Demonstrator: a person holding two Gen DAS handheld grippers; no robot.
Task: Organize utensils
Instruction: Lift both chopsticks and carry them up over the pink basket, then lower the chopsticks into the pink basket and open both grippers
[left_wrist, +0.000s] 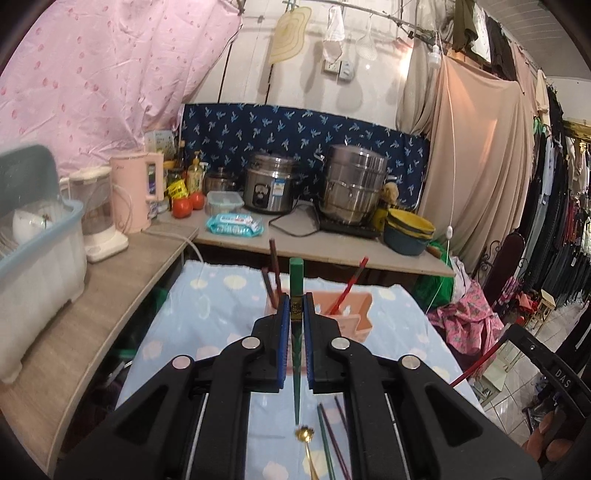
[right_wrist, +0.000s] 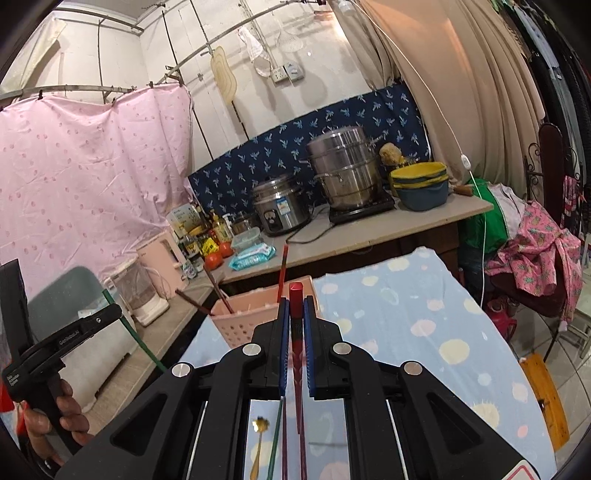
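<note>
The left claw (left_wrist: 295, 314) is clenched on a green chopstick (left_wrist: 296, 280), held above the desk just short of the pink utensil holder (left_wrist: 354, 306). The right claw (right_wrist: 295, 317) grips a red chopstick (right_wrist: 296, 295) likewise. Tilt each tip down over an open compartment before releasing; a gold spoon (left_wrist: 304, 431) and more chopsticks wait below.
</note>
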